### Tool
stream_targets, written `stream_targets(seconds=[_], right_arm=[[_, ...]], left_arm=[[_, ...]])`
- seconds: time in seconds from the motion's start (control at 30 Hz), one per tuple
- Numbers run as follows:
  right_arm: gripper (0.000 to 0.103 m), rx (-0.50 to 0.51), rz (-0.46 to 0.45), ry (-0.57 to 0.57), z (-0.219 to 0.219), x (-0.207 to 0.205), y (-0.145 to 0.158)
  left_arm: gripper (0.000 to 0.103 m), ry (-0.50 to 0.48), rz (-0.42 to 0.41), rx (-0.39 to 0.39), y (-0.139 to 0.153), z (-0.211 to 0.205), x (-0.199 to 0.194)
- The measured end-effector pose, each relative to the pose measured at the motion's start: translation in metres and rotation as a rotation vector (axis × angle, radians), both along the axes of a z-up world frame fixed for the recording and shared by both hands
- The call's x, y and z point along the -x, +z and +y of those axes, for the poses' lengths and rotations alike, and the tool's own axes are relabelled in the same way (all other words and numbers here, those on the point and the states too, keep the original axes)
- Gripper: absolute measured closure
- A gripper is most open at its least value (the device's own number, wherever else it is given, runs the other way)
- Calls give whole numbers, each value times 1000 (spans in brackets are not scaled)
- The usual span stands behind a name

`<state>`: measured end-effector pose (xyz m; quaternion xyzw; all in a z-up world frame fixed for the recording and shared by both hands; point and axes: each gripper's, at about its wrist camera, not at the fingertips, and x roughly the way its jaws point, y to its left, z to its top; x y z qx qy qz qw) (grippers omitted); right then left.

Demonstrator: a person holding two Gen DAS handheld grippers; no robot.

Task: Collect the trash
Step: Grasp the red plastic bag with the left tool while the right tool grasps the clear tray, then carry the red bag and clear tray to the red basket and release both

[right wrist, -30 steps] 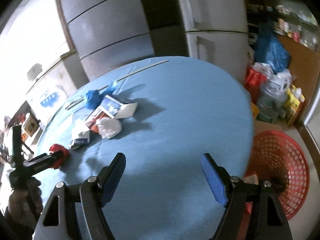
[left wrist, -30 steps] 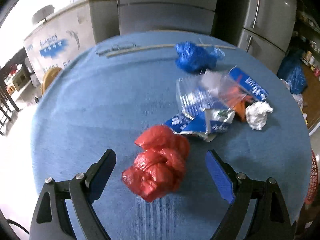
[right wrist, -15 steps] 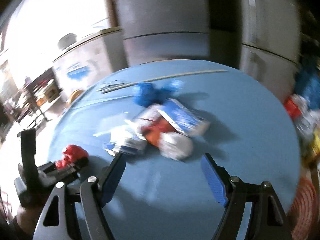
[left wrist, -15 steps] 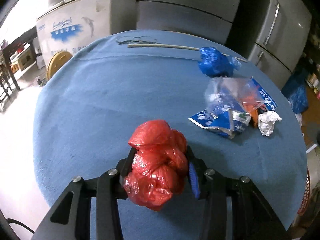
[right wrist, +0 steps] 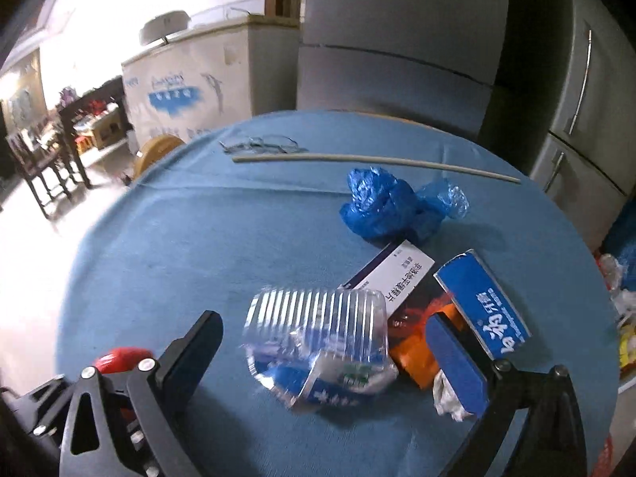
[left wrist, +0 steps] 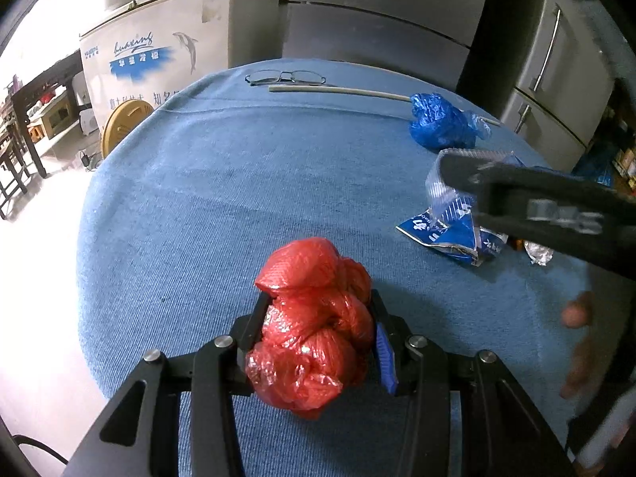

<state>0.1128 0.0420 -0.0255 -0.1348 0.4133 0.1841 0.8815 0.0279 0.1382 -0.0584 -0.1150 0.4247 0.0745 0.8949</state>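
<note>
My left gripper [left wrist: 318, 318] is shut on a crumpled red plastic bag [left wrist: 314, 326] just above the blue tablecloth [left wrist: 222, 183]. My right gripper [right wrist: 322, 342] is open, its fingers on either side of a clear ribbed plastic container [right wrist: 318, 318] lying on a crushed blue-and-white wrapper [right wrist: 330, 389]. Beside them lie a white-and-purple box [right wrist: 393, 274], a blue carton [right wrist: 485, 306], an orange packet [right wrist: 417, 353], a crumpled white paper [right wrist: 449, 397] and a crumpled blue bag [right wrist: 385, 206]. The right gripper also shows in the left wrist view [left wrist: 536, 202].
A pair of glasses [left wrist: 284, 77] and a long pale stick [left wrist: 338, 90] lie at the table's far edge. Grey refrigerators [right wrist: 397, 39] and a white chest freezer [left wrist: 159, 51] stand behind the table. Chairs [right wrist: 43, 163] stand at the far left.
My right gripper has swung left and come down over the trash pile, its open fingers now on either side of the clear container. My left gripper closed on the red bag and still holds it.
</note>
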Motion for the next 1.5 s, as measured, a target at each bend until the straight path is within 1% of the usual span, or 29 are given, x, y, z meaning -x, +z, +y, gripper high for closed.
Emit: stream_targets(seconds=[0.07, 0.1, 0.13, 0.27, 0.37, 0.53, 0.67, 0.8, 0.93, 1.07, 1.3, 1.5], right_arm=[[0, 4, 27, 11, -1, -5, -8], [2, -11, 33, 13, -2, -6, -9], [21, -34, 33, 12, -5, -6, -8], [21, -90, 44, 27, -15, -5, -2], [21, -122, 18, 15, -26, 0, 8], [21, -212, -12, -47, -67, 13, 29], [21, -259, -15, -95, -105, 28, 37], [21, -283, 1, -141, -139, 41, 36], [21, -299, 24, -186, -172, 55, 30], [21, -324, 27, -231, -201, 70, 27], [21, -363, 13, -309, -245, 86, 29], [21, -386, 14, -359, -270, 98, 26]], left_arm=[[57, -2, -1, -5, 0, -1, 1], [57, -3, -1, -8, 0, -1, 1], [57, -4, -2, -11, 0, -2, 1], [56, -4, 0, -26, 0, -4, 1], [56, -4, 1, -36, 0, -5, 1], [56, -2, 20, -48, 1, -7, 1], [56, -2, 39, -44, 3, -12, 0], [56, -37, 45, -60, 6, -31, 2], [57, -92, 37, -81, 15, -56, 3], [56, -155, 28, -107, 25, -86, 2], [57, -210, 35, -132, 35, -121, 0], [56, -262, 39, -149, 41, -146, 4]])
